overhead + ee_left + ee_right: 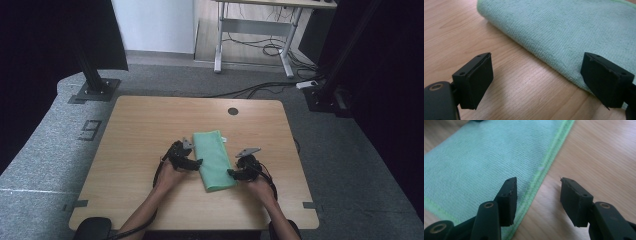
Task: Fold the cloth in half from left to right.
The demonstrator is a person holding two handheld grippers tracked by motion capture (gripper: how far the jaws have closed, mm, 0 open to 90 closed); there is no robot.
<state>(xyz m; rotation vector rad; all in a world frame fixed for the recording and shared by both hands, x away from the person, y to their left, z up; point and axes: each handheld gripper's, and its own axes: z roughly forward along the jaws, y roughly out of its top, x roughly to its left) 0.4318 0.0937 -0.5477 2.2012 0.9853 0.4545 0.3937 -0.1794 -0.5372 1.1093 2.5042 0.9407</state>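
Looking down from the high view, a folded green cloth (214, 159) lies on the wooden table (140, 130), a little toward the person's side from the middle. The left gripper (198, 162) points at the cloth's left long edge, and the right gripper (230, 173) points at its right long edge near the lower corner. Both are held by hands that come from the bottom.

In the left gripper view, the jaws stand wide apart with nothing between the pads. The cloth (564, 35) shows its rounded fold just ahead; the right jaw is over its edge, the left jaw over bare table (454, 30).

In the right gripper view, the jaws are partly open and grip nothing. The stitched edge of the cloth (481, 162) runs between them: the left jaw is above the cloth, the right jaw above the wood (604, 152).
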